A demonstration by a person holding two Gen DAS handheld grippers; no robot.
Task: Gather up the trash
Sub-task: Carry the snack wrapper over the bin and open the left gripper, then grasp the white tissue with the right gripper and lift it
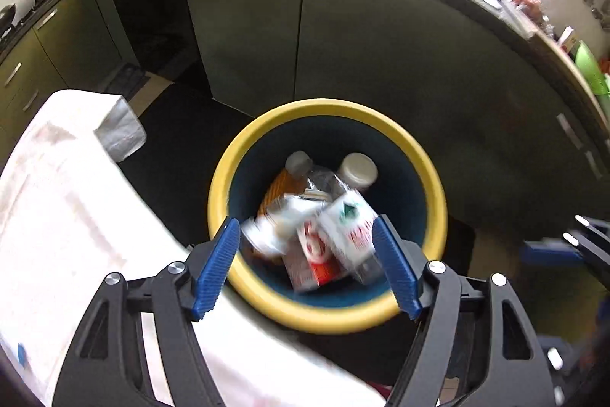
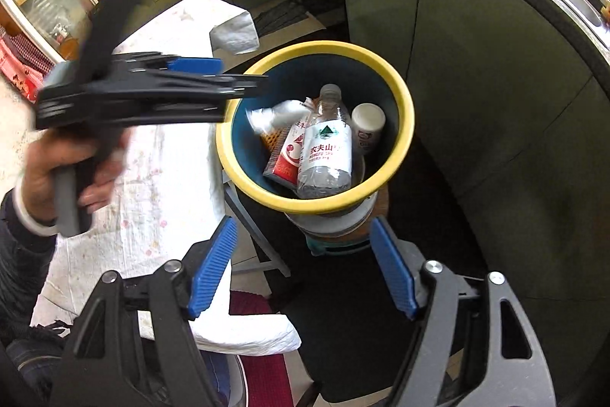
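Note:
A yellow-rimmed blue bin (image 1: 328,109) (image 2: 408,124) stands beside the table and holds trash. A clear plastic bottle (image 2: 328,151) with a white label lies on top, blurred in the left wrist view (image 1: 347,224). Beside it are a red and white carton (image 2: 288,155), a white cup (image 2: 368,128) and a crumpled white wrapper (image 2: 274,113). My left gripper (image 1: 307,222) (image 2: 244,79) hangs open over the bin's near-left rim, its pads touching nothing. My right gripper (image 2: 304,222) is open and empty, short of the bin.
A table under a white cloth (image 1: 57,197) (image 2: 171,159) lies left of the bin. Dark green cabinets (image 1: 248,25) under a counter curve behind it. The bin rests on a low stand (image 2: 335,231). A hand (image 2: 49,163) holds the left gripper's handle.

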